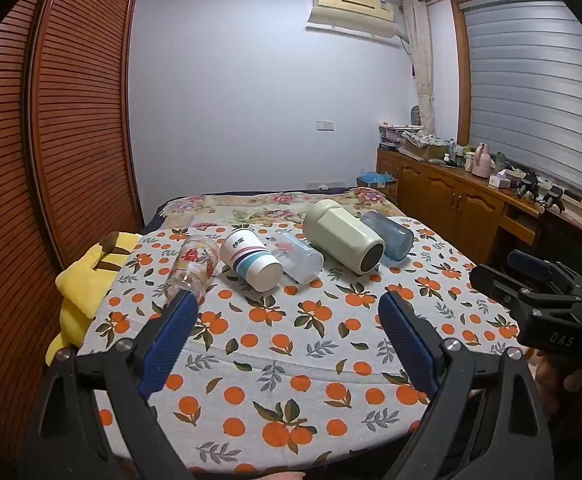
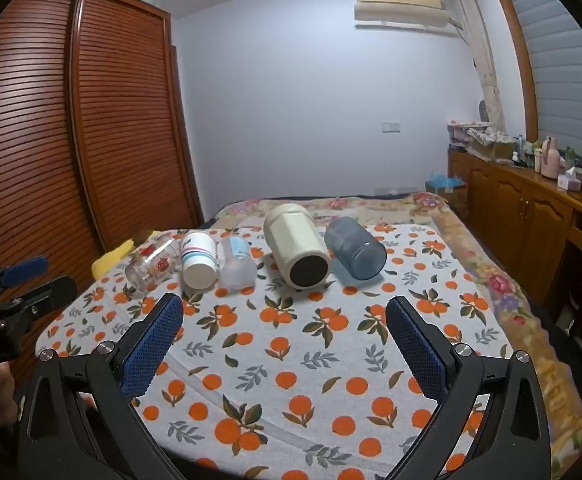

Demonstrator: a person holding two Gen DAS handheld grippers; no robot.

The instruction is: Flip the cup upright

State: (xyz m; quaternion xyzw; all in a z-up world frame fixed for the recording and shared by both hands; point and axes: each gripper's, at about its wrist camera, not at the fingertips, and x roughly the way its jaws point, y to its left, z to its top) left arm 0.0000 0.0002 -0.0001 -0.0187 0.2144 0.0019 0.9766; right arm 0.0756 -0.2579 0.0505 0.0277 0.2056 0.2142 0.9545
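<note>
Several cups lie on their sides in a row on an orange-print cloth (image 1: pixel 291 360): a clear glass with red print (image 1: pixel 191 270) (image 2: pixel 151 266), a white striped cup (image 1: pixel 251 258) (image 2: pixel 199 260), a frosted clear cup (image 1: pixel 299 258) (image 2: pixel 238 264), a large cream cup (image 1: pixel 343 238) (image 2: pixel 297 246) and a blue translucent cup (image 1: pixel 389 236) (image 2: pixel 355 248). My left gripper (image 1: pixel 287 312) is open and empty, short of the row. My right gripper (image 2: pixel 285 316) is open and empty, also short of the row. The right gripper also shows at the right edge of the left wrist view (image 1: pixel 531 292).
A yellow cloth (image 1: pixel 87 280) lies at the cloth's left edge. A wooden slatted wardrobe (image 1: pixel 51 140) stands to the left. A wooden cabinet (image 1: pixel 451 192) with clutter runs along the right wall. A floral bedspread (image 2: pixel 491 280) lies beyond and right.
</note>
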